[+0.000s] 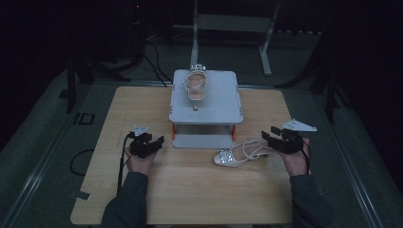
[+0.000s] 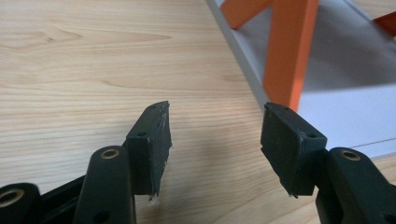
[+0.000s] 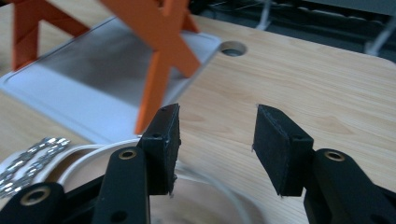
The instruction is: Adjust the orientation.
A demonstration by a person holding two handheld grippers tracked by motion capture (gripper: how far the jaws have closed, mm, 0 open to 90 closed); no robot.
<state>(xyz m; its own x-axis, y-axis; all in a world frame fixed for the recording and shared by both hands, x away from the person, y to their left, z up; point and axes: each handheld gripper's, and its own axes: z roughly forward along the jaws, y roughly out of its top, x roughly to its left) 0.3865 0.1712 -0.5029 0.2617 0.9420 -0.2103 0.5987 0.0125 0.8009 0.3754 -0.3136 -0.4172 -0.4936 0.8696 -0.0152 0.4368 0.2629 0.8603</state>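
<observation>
Nearest, at about 7 o'clock on the wooden table: left gripper, held in the left hand, jaws spread wide with nothing between them and bare wood beneath; seen along its own jaws in the left gripper view, left gripper pointing toward 1 o'clock at an orange leg and the grey lower shelf of the stand. At about 4 o'clock: right gripper, held in the right hand, jaws also wide apart and clamping nothing, tips hovering just over the heel end of a white slingback shoe. Lying on its side on the table at roughly 5 o'clock, just in front of the stand: that shoe, jewelled toe pointing toward 9 o'clock, thin heel strap reaching toward the right gripper. In the right gripper view, right gripper open above the shoe's pale strap, the glittery trim at lower left, no pad pressing on either; contact with the strap impossible to judge. Farther off, at the table's centre toward 12 o'clock: a grey two-tier stand on orange legs. On its top tier, toward the far edge: a second white shoe, toe toward the near side, heel toward 12 o'clock. Beyond the table, in the dark: a pale metal frame on the floor.
</observation>
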